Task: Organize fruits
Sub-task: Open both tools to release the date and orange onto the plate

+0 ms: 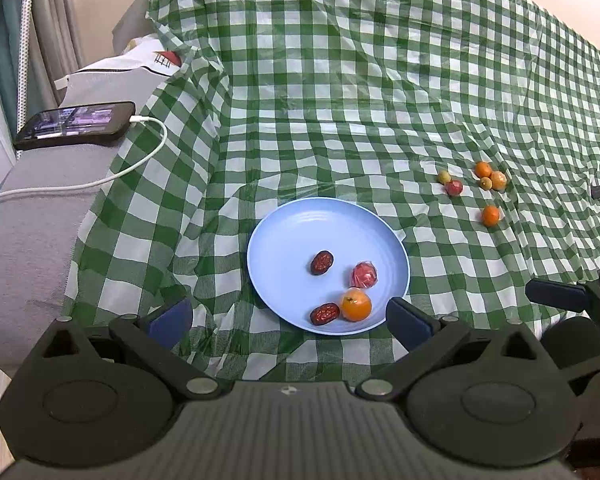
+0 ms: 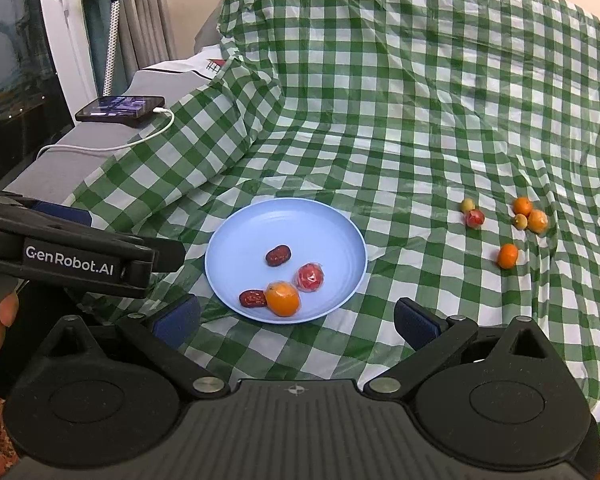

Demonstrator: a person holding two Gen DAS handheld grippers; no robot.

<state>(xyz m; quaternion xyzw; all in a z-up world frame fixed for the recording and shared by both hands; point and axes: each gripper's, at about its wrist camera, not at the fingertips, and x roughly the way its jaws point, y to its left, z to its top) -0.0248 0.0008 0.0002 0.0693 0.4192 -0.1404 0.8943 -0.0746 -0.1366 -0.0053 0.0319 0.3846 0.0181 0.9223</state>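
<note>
left gripper (image 2: 162, 258) marked "GenRobot.AI", blue plate (image 2: 260, 216)

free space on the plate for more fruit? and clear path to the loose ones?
The blue plate is bare across its far and left half; the two red dates, wrapped red fruit and orange crowd its near side. The checked cloth between plate and the loose fruit cluster is bare.

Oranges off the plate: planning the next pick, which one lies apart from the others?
The lone orange, nearest the camera; the other two cluster behind it.
</note>
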